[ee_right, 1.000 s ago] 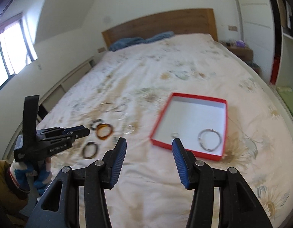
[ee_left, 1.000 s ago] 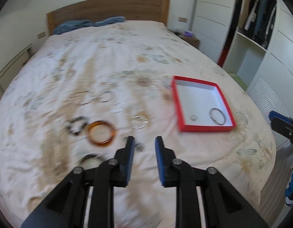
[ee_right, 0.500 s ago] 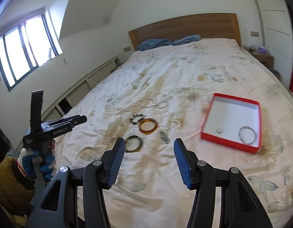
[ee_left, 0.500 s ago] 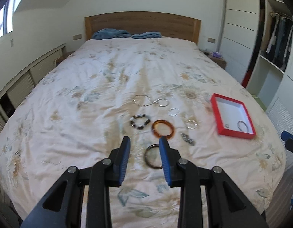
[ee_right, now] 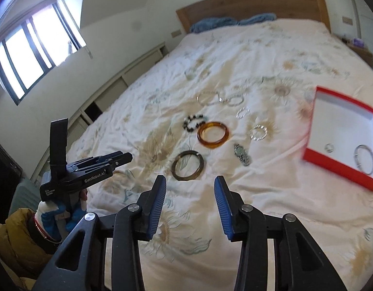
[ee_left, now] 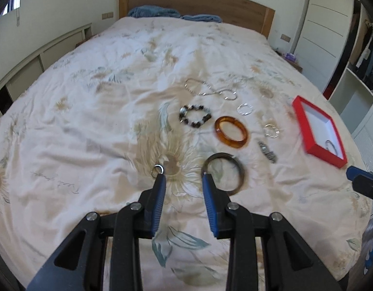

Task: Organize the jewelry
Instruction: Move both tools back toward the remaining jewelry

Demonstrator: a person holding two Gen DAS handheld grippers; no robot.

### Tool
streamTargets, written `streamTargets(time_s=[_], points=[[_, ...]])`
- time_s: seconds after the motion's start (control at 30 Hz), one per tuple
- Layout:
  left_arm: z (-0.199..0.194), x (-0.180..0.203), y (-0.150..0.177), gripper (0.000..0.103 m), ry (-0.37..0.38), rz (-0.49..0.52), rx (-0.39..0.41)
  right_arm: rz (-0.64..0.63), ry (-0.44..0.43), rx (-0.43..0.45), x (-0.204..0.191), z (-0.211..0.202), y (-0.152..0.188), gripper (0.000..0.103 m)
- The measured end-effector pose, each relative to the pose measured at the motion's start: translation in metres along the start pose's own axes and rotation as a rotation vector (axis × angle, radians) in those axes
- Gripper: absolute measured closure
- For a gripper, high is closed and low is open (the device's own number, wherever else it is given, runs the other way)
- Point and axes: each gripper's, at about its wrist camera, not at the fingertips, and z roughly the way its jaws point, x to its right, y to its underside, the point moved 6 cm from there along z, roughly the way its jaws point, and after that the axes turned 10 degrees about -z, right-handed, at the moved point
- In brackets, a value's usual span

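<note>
Jewelry lies on the floral bedspread: a small silver ring point(ee_left: 158, 169), a dark bangle point(ee_left: 224, 173) point(ee_right: 187, 165), an amber bangle point(ee_left: 231, 132) point(ee_right: 213, 134), a black bead bracelet point(ee_left: 195, 116) point(ee_right: 193, 122), a watch point(ee_left: 267, 152) point(ee_right: 242, 156), clear bracelets point(ee_left: 271, 130) point(ee_right: 258, 132) and silver chains point(ee_left: 210, 89). A red box point(ee_left: 318, 133) point(ee_right: 341, 131) holds a silver bangle point(ee_right: 365, 161) and a ring point(ee_right: 329, 147). My left gripper point(ee_left: 182, 179) is open and empty; its left fingertip is at the small silver ring. My right gripper point(ee_right: 190, 184) is open and empty, just short of the dark bangle.
The wooden headboard point(ee_left: 193, 2) and blue pillows point(ee_left: 152, 12) are at the far end. A low cabinet point(ee_left: 41, 58) runs along the left wall. Wardrobe shelves point(ee_left: 361, 55) stand at the right. The bed edge is near below both grippers.
The left gripper swung left from the red box side, moved closer to the bed near the silver ring, and opened wider. The right gripper moved down nearer the jewelry.
</note>
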Motion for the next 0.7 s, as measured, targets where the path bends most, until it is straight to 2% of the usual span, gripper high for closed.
streamTargets(time_s=[0.3, 0.5, 0.7], points=[[0.068, -0.025, -0.006, 0.073, -0.043, -0.012, -0.086, 0.011, -0.078, -0.099, 0.019, 0.088, -0.003, 0.062], [0.096, -0.033, -0.008, 0.074, -0.062, -0.013, -0.113, 0.004, -0.127, -0.137, 0.021, 0.134, -0.010, 0.062], [0.109, -0.040, -0.003, 0.074, -0.050, -0.025, -0.141, 0.004, -0.152, -0.182, 0.020, 0.165, -0.006, 0.062]])
